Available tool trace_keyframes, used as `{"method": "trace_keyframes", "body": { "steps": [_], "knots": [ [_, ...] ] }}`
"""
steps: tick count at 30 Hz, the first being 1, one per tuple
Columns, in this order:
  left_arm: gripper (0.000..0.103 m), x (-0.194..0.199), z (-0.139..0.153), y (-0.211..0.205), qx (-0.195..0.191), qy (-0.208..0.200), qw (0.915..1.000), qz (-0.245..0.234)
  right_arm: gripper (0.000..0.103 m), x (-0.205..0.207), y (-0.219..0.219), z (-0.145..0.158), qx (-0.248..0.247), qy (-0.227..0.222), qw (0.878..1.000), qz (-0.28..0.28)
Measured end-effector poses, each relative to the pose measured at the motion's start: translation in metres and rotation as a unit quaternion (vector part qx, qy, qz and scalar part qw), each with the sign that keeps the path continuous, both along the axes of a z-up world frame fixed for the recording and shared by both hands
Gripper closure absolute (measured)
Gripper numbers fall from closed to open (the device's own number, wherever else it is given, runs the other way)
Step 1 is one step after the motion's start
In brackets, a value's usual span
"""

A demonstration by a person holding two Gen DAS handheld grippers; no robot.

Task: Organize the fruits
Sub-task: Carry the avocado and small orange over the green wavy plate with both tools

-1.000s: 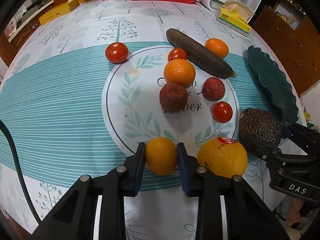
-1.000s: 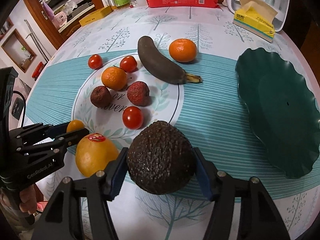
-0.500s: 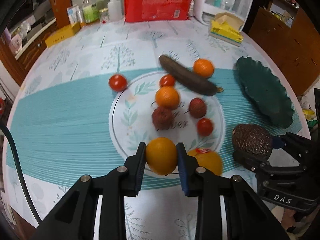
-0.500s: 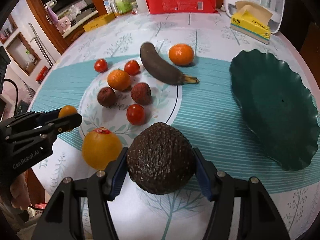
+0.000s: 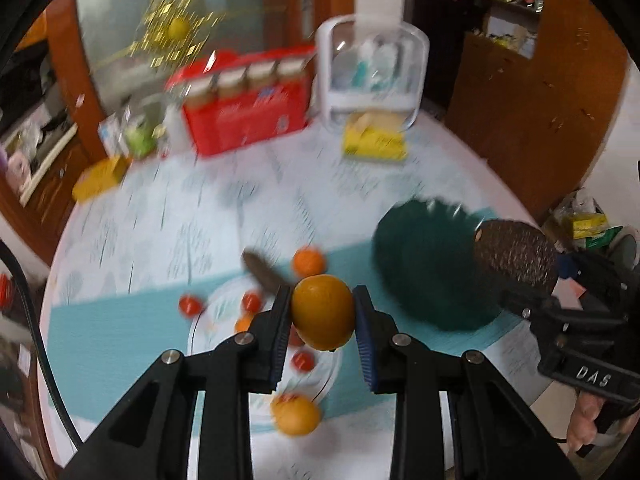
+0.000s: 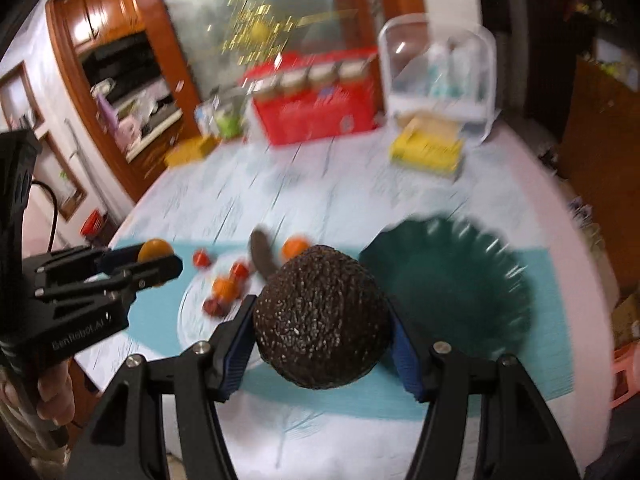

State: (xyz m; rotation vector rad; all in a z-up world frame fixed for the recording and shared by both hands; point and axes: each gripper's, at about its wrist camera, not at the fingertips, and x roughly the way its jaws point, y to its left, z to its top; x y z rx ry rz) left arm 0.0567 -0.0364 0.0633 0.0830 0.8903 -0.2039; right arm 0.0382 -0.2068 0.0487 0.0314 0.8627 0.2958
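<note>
**Ana:** Fruit is riding in both grippers right now. The left gripper (image 5: pixel 323 322) is clamping a small orange (image 5: pixel 323 312) between its blue pads, and the right gripper (image 6: pixel 322 334) is squeezing the dark avocado (image 6: pixel 322 316) the same way.

**Ben:** Both are hanging well above the tablecloth (image 5: pixel 248 208), are they not? Everything below is smearing into blur.

**Ana:** Yes, I am reading this as the carry step. Both loads are sitting clear of the table, and the green scalloped plate (image 6: pixel 452 280) is lying empty just beyond the avocado in the right wrist view.

**Ben:** What is waiting on the table?

**Ana:** A blackened banana (image 5: pixel 262 272), another orange (image 5: pixel 308 262), a few tomatoes (image 5: pixel 190 305) and a big yellow citrus (image 5: pixel 296 416) near the front edge. They are sitting loosely around the printed white circle.

**Ben:** So what is the next move asking for?

**Ana:** I am thinking each gripper needs to travel over the plate, drop low and only then let go. The avocado is looking closest, so it probably goes first. Both fruits are round, so releasing from height is risking a roll off the shallow rim.

**Ben:** And the two grippers are crowding each other?

**Ana:** Somewhat; they are working side by side, so taking turns over the plate is seeming wise.
</note>
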Motion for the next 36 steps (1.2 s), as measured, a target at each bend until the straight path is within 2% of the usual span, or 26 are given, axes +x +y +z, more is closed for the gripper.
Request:
{"method": "trace_keyframes", "body": {
  "steps": [4, 7, 9, 13, 19, 23, 27, 36],
  "knots": [
    [0.075, 0.017, 0.029, -0.040, 0.002, -0.031, 0.9993, -0.020, 0.041, 0.009, -0.034, 0.043, -0.015, -0.045, 0.998, -0.034],
    [0.075, 0.035, 0.029, -0.071, 0.009, -0.035, 0.9989, -0.030, 0.041, 0.018, -0.054, 0.054, -0.036, -0.061, 0.996, -0.060],
    [0.075, 0.049, 0.020, -0.086, 0.009, -0.022, 0.9990, -0.037, 0.041, 0.030, -0.071, 0.052, -0.043, -0.055, 0.995, -0.077],
    [0.075, 0.079, -0.019, -0.118, 0.009, 0.041, 0.9974, -0.059, 0.041, 0.051, -0.094, 0.015, -0.050, -0.011, 0.994, -0.094],
    [0.075, 0.110, -0.100, -0.159, 0.031, 0.125, 0.9882, -0.082, 0.041, 0.078, -0.115, -0.073, -0.052, 0.091, 0.988, -0.112],
    [0.075, 0.122, -0.135, -0.167, 0.039, 0.153, 0.9838, -0.085, 0.041, 0.088, -0.119, -0.111, -0.049, 0.132, 0.984, -0.111],
    [0.075, 0.132, -0.155, -0.166, 0.041, 0.167, 0.9814, -0.085, 0.041, 0.093, -0.117, -0.129, -0.069, 0.146, 0.981, -0.109],
    [0.073, 0.140, -0.177, -0.160, 0.052, 0.185, 0.9780, -0.081, 0.040, 0.094, -0.110, -0.124, -0.076, 0.129, 0.985, -0.083]
  ]
}}
